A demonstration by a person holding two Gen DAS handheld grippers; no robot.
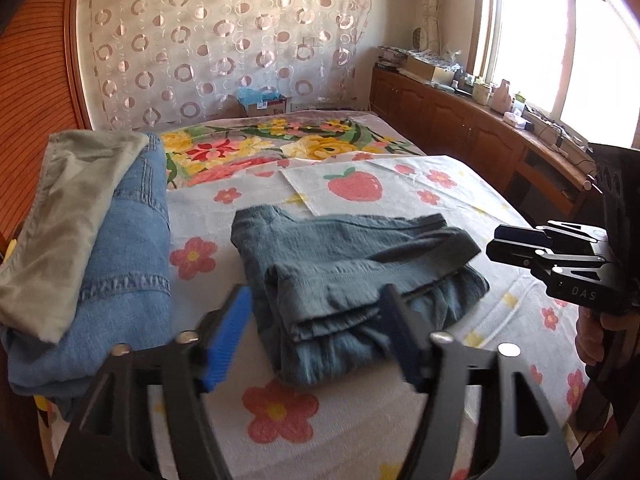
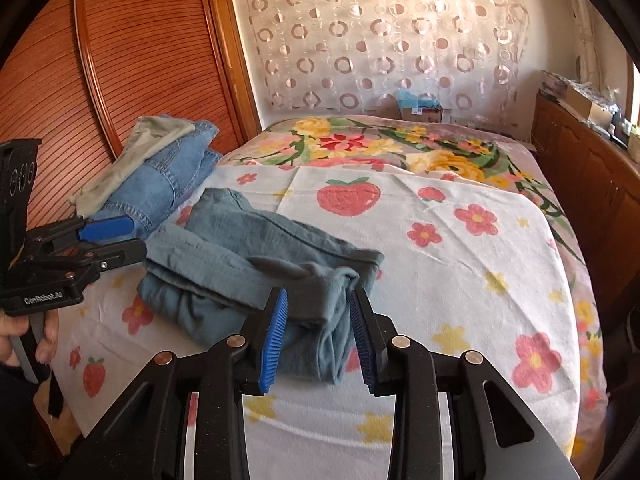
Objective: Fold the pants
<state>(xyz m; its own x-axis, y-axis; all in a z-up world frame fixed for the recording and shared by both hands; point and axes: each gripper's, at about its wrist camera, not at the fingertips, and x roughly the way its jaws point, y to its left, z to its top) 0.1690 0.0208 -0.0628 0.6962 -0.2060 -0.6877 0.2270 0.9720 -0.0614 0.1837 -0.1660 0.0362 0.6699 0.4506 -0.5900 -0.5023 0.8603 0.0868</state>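
While the folded pants (image 2: 256,276) lie crosswise ahead, my right gripper (image 2: 318,340) sits nearest (jaws apart, empty); left gripper (image 1: 316,336) also gapes.

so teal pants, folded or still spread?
Folded: the teal pants lie as a stacked bundle on the strawberry sheet, layered edges showing. Neither gripper holds them.

Bright daylight, blown-out window (image 1: 532,52) glare at right, fisheye edge bending, dark corner vignetting, slight motion blur
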